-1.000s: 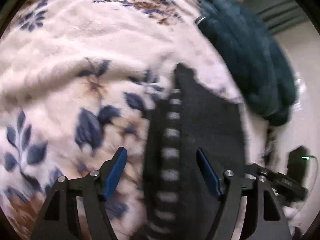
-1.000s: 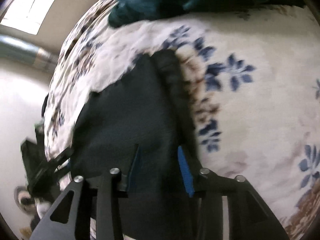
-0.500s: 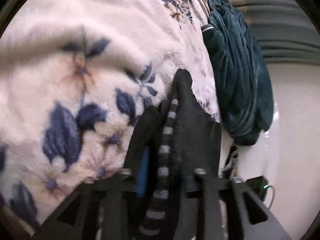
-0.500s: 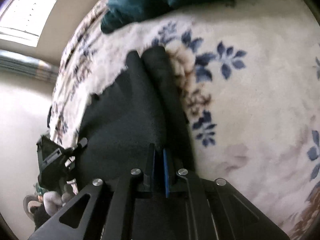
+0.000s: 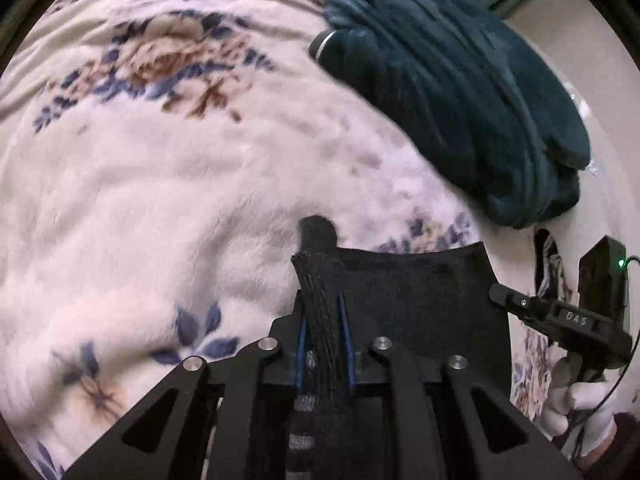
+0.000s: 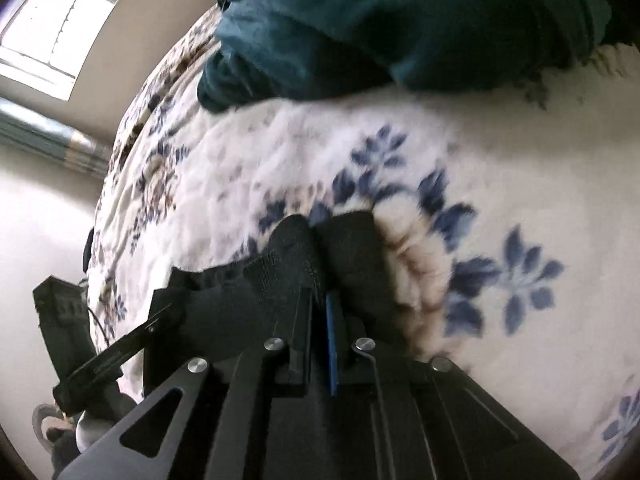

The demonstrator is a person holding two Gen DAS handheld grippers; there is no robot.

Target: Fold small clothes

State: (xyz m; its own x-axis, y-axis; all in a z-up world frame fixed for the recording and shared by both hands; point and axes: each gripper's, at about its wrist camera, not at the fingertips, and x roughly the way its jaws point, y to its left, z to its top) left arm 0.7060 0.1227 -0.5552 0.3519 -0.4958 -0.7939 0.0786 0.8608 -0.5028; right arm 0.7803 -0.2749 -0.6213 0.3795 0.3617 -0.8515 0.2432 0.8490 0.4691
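Note:
A small black garment (image 5: 420, 292) with a grey-striped band lies stretched between both grippers on a floral blanket (image 5: 160, 200). My left gripper (image 5: 322, 308) has a bunched edge of it between its blue pads (image 5: 301, 344), and its jaws are closing onto that fold. In the right wrist view the black garment (image 6: 352, 248) rises in a fold at my right gripper (image 6: 320, 296), whose jaws are closing tight on the cloth with almost no gap. The right gripper (image 5: 560, 316) also shows at the garment's far side, held by a white-gloved hand (image 5: 580, 404).
A crumpled dark teal blanket (image 5: 460, 92) lies on the bed just beyond the garment, and it fills the top of the right wrist view as the teal blanket (image 6: 400, 20). The floral blanket (image 6: 480, 152) spreads out to the right. A window (image 6: 52, 28) is far left.
Both grippers went from open around the garment's edges to closed on them. They then lifted and pulled the cloth back, so less of it lies on the blanket.

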